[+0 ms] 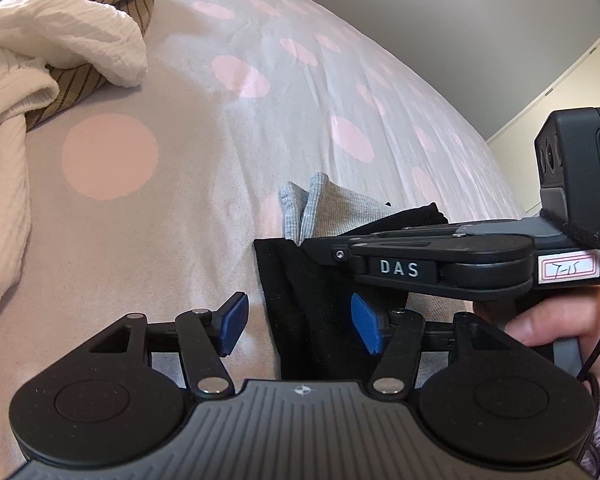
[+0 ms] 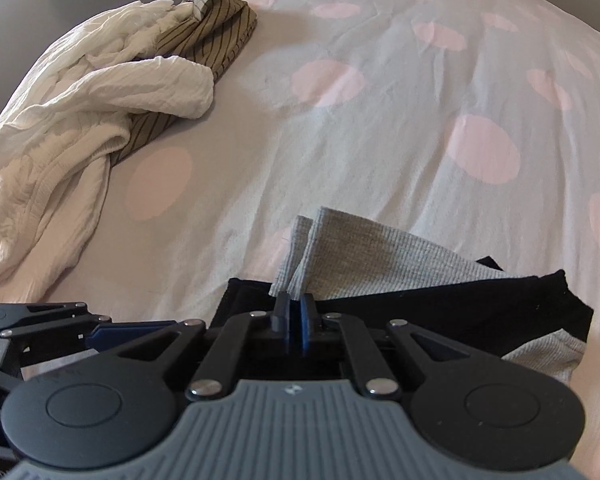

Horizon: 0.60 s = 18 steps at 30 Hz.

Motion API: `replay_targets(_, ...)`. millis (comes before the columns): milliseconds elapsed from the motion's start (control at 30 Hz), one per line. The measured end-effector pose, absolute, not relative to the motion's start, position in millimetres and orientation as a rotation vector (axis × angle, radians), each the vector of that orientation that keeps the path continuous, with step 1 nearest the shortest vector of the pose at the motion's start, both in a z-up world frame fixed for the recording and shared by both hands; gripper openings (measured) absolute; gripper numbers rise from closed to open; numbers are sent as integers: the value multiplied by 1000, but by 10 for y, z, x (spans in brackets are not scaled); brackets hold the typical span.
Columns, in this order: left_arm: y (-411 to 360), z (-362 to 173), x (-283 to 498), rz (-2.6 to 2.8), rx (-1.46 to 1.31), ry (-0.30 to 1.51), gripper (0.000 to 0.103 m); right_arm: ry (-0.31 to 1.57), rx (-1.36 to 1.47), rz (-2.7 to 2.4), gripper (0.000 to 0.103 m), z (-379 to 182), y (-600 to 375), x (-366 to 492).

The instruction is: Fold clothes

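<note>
A folded black garment (image 2: 440,316) lies on a folded grey ribbed one (image 2: 380,248) at the near edge of the bed (image 2: 380,120); the left gripper (image 1: 300,326) hangs over the black cloth's left edge with its blue pads apart, gripping nothing. The right gripper (image 2: 294,322), held in a hand (image 1: 548,330), sits over the same cloth, jaws together with nothing visibly pinched. Toward the bed's far left corner lie a crumpled cream knit (image 2: 80,112) and a striped olive shirt (image 2: 216,32).
</note>
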<state>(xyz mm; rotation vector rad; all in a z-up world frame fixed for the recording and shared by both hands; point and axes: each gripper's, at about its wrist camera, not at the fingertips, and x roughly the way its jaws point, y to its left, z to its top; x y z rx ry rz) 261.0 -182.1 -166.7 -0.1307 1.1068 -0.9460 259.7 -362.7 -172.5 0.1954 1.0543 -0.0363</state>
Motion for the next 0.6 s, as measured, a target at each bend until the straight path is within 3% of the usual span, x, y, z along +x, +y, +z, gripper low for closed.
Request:
replay_targets(467, -1746, -1616, 2638, -927, -157, 1085, 59, 948, 260, -125, 10, -1290, -3941, 1884)
replay_targets(600, -1669, -1564, 2673, -916, -232, 1076, 63, 927, 272, -180, 19, -1207, -4116, 1590)
